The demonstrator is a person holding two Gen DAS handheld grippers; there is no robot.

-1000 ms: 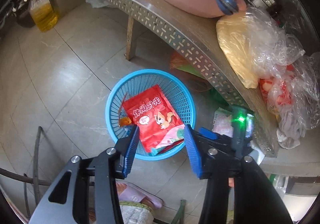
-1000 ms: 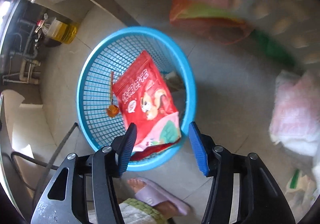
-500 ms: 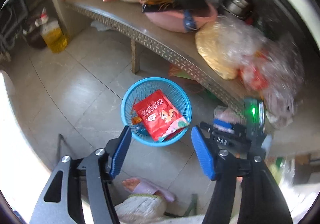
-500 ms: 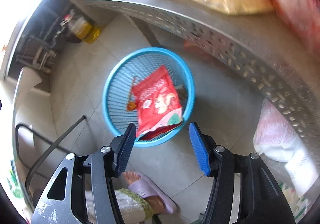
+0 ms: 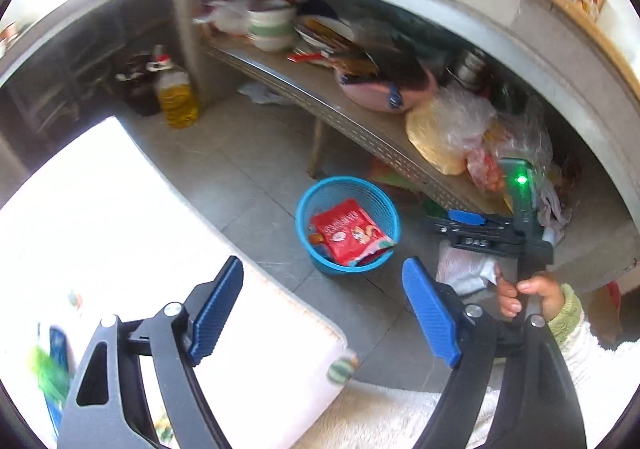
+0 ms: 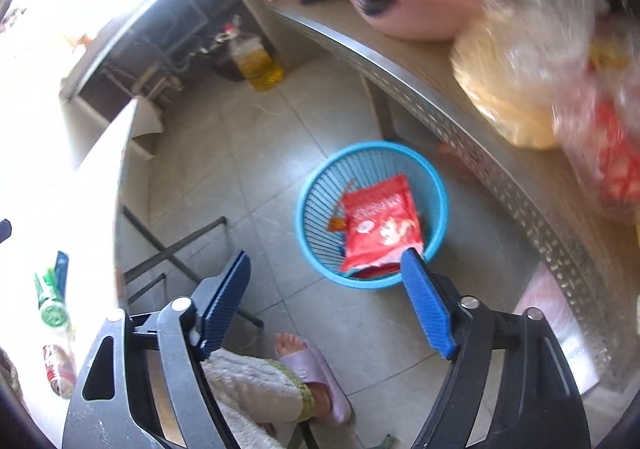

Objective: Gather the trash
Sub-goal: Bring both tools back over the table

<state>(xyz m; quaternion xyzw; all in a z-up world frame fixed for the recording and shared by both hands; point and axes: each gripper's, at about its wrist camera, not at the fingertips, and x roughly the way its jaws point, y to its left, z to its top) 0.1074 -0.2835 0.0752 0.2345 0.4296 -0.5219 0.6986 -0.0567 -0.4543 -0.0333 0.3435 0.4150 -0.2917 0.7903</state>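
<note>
Take the blue basket (image 5: 347, 225) on the floor as your landmark: the red snack bag (image 5: 348, 231) already lies inside it, long axis slanting from the rim nearest you toward the shelf. Your left gripper (image 5: 322, 311) and right gripper (image 6: 326, 299) are both high above the basket, jaws opening with nothing between them. The remaining trash, a green bottle (image 6: 50, 303) and a can, lies on the white worktop (image 6: 52, 185), left of the basket and probably nearer your left hand.
</note>
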